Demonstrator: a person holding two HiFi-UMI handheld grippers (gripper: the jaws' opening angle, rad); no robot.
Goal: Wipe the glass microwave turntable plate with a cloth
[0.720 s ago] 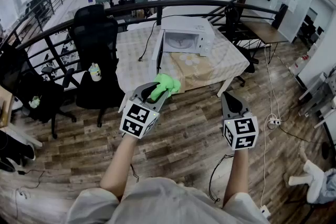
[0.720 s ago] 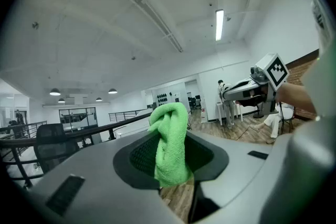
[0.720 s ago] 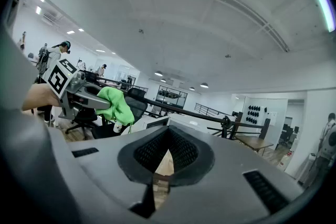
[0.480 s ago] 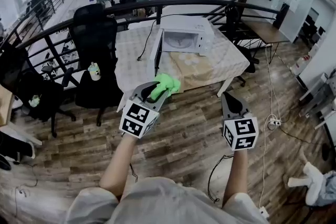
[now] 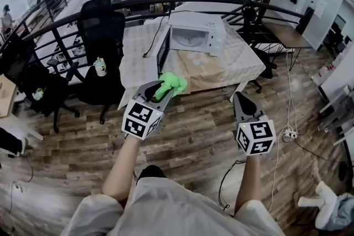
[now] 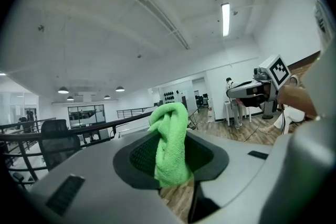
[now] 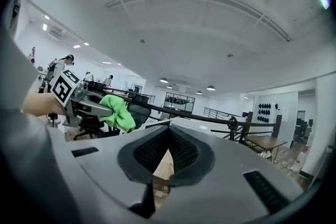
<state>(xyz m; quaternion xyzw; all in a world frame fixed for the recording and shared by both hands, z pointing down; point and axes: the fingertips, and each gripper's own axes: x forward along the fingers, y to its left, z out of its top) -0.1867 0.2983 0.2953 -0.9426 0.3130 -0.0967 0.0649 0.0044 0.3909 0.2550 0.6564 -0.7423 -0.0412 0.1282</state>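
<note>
While L hand-held gripper clamps cloth, R hand-held gripper closed empty, microwave ahead.

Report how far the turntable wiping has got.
Done: the green cloth is clamped in the left hand-held gripper, and the microwave door stands open. In hand: both hover over the floor, short of the table; the right hand-held gripper is shut, empty. Left: reaching the plate, which I cannot make out, and wiping it.

floor: wood planks | black railing | black office chair | ceiling strip light
</note>
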